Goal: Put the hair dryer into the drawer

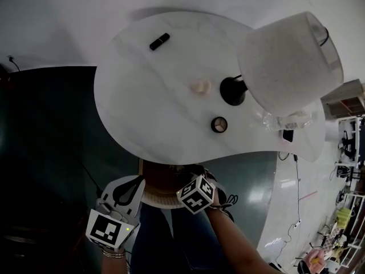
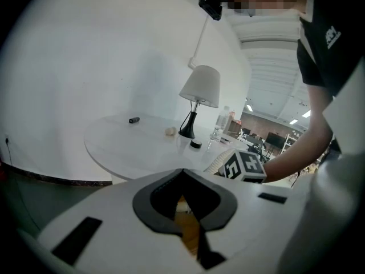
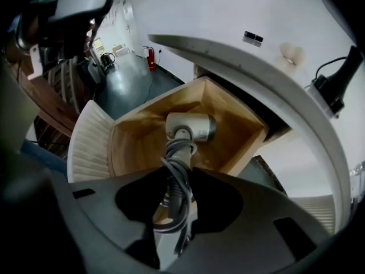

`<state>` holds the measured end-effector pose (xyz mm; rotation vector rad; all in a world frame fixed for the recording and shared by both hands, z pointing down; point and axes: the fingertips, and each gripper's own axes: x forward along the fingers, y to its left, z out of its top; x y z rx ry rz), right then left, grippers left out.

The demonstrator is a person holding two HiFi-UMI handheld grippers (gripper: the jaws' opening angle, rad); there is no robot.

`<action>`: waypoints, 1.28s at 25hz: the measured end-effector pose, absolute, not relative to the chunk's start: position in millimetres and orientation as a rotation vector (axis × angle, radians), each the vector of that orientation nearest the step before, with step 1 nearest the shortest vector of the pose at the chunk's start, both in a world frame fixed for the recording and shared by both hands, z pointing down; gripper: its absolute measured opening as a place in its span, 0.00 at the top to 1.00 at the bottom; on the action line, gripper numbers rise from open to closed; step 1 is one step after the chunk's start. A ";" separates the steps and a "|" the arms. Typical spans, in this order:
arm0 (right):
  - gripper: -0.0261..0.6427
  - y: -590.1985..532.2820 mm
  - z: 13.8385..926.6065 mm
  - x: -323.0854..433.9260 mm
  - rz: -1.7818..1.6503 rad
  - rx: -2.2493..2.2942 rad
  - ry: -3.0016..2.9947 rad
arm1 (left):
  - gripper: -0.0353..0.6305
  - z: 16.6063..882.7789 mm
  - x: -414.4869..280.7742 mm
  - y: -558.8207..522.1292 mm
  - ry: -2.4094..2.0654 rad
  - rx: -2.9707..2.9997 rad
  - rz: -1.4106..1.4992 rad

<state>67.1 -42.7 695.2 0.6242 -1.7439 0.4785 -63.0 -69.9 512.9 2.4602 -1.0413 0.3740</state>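
Inside, the wooden drawer (image 3: 132, 138) holds the hair dryer (image 3: 191, 127), lying on its floor with its cord wound round the handle. The right tongs (image 3: 174, 176) stand spread either side of that handle, not pinching it. The left tongs (image 2: 182, 172) look pressed together at the tips. The sleeve lettering (image 2: 331, 35) is cut off.

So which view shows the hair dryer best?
The right gripper view: the hair dryer lies in the open drawer, its cord-wrapped handle between the jaws. The head and left gripper views don't show it.
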 end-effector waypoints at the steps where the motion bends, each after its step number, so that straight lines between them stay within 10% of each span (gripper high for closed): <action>1: 0.73 -45.8 695.5 65.6 0.481 0.632 -1.745 | 0.92 513.3 -63.3 -69.7 -1.041 2.460 0.377; 32: 0.75 -52.5 732.3 25.5 0.110 0.431 -1.697 | 0.92 523.3 -62.2 -59.3 -1.033 2.442 0.400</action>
